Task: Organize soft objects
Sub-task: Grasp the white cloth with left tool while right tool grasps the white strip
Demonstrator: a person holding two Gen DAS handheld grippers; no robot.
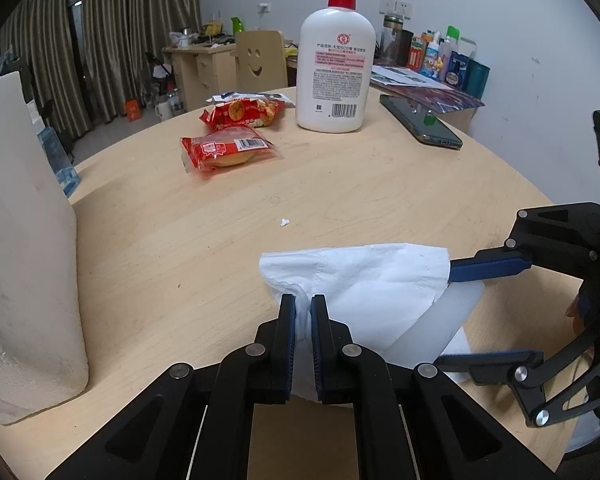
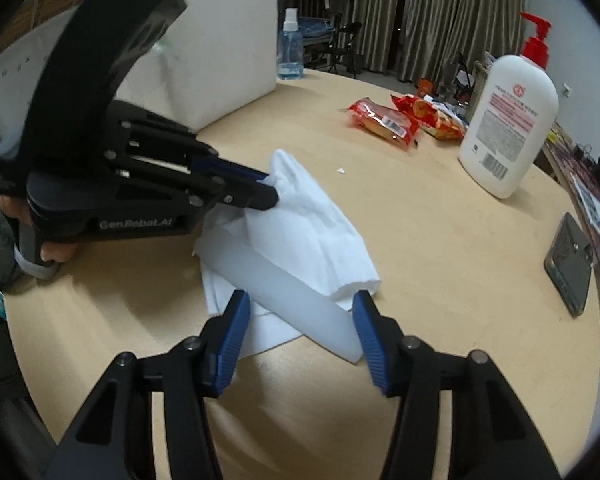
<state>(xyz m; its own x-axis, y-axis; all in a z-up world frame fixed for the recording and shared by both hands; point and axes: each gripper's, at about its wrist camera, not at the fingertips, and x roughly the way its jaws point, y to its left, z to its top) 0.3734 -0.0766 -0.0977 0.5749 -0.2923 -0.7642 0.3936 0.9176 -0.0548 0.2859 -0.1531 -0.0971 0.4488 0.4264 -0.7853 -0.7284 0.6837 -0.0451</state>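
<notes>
**A:** 2 grippers, 1 bundle. Where does it lie from the jaws?

**B:** The white tissue is a crumpled sheet draped over a frosted plastic tube on the near part of the wooden surface. The left gripper has its jaws nearly closed, pinching a gathered fold at 1 end of the tissue. The right gripper stands at the other end, its jaws about half wide on either side of the tube's near end.

**B:** 1 blue pad lies right against the tube; I cannot tell whether the other touches it. No firm grip shows.

**A:** And the long axis?

**B:** In the right wrist view the tube runs diagonally, from the left gripper's side down towards the right jaws. The right hand is the nearer to its free end, so I judge the coming move is its to make: closing across the tube's width.

**A:** Materials?

**B:** The tissue is thin, soft and creased, and would tear if tugged. The tube is smooth, translucent and rounded, likely slippery. 2 red snack packets and a lotion bottle sit well apart, farther back.
</notes>
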